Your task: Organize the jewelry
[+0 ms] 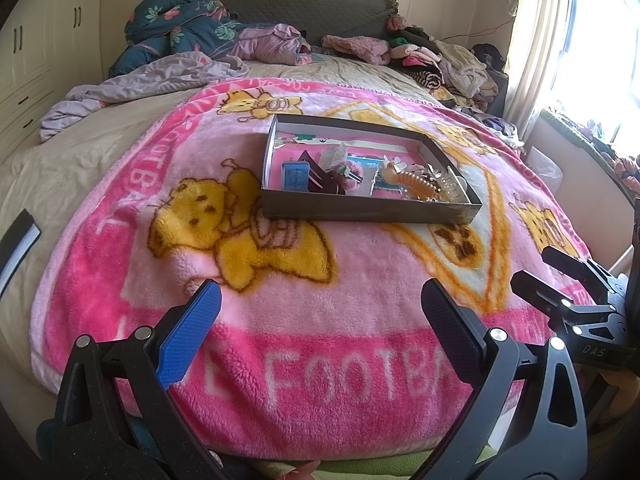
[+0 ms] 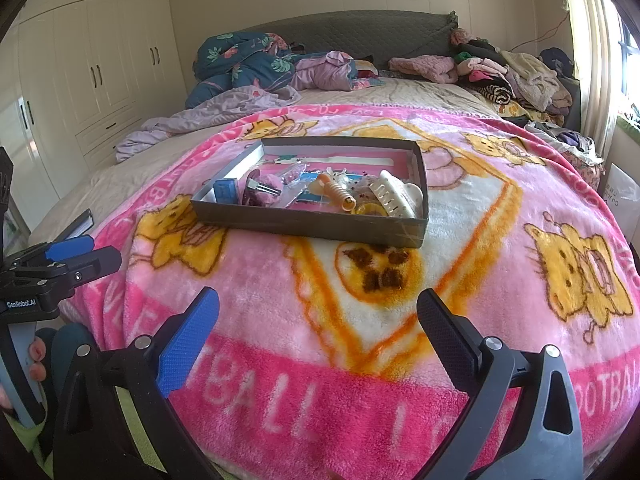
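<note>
Left wrist: box [image 1: 360, 210] (full) beyond spread fingers [image 1: 188, 332].

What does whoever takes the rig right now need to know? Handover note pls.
Left gripper: open, empty, held above the blanket, short of the box.
Right gripper: open, empty, also short of the box.
The box sits on the blanket on the bed. Inside: white claw clip at the near right, orange clip beside it, blue item at the left, pink fuzzy item, plus small packets I can't identify.
Done: nothing evident; everything lies jumbled in the box.
Left: all the sorting. The white claw clip looks easiest for the right gripper to reach.
</note>
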Tool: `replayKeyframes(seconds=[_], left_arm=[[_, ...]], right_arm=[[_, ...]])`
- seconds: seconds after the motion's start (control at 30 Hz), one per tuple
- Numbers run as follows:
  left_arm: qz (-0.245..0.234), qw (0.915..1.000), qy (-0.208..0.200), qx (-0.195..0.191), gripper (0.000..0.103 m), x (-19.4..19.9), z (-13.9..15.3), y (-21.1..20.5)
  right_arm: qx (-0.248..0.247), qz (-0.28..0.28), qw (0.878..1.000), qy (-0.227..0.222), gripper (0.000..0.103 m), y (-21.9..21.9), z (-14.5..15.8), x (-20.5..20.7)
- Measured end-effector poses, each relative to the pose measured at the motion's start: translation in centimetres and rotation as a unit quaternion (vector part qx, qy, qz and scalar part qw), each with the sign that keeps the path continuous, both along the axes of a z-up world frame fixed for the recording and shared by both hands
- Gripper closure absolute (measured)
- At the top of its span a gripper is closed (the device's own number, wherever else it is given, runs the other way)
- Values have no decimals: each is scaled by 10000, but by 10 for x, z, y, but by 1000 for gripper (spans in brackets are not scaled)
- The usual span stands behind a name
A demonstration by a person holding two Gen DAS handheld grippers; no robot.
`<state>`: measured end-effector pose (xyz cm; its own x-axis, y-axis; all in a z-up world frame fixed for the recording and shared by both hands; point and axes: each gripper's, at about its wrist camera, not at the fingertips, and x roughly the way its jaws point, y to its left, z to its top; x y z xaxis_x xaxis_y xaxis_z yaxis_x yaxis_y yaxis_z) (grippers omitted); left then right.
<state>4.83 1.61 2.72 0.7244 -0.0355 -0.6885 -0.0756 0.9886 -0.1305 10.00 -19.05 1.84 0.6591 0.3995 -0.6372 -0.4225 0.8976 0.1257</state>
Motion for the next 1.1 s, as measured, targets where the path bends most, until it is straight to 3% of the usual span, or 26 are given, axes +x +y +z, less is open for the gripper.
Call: replayKeyframes(seconds=[0.53, 0.83, 0.97, 1.1], left_arm=[[51, 10000, 11, 23, 11, -1, -2, 5], [105, 9996, 237, -113, 11, 5, -15, 13], [465, 9982, 343, -128, 11, 22, -23, 37], [1291, 9907, 431, 33, 11, 62, -33, 107]], right_arm=[[-4, 1, 10000, -15, 7, 0, 0, 0], [17, -30, 10000, -2, 7, -2, 0, 1], [94, -303, 9995, 5, 7, -22, -2, 22], [-108, -1245, 9921, 104, 7, -76, -20, 93]])
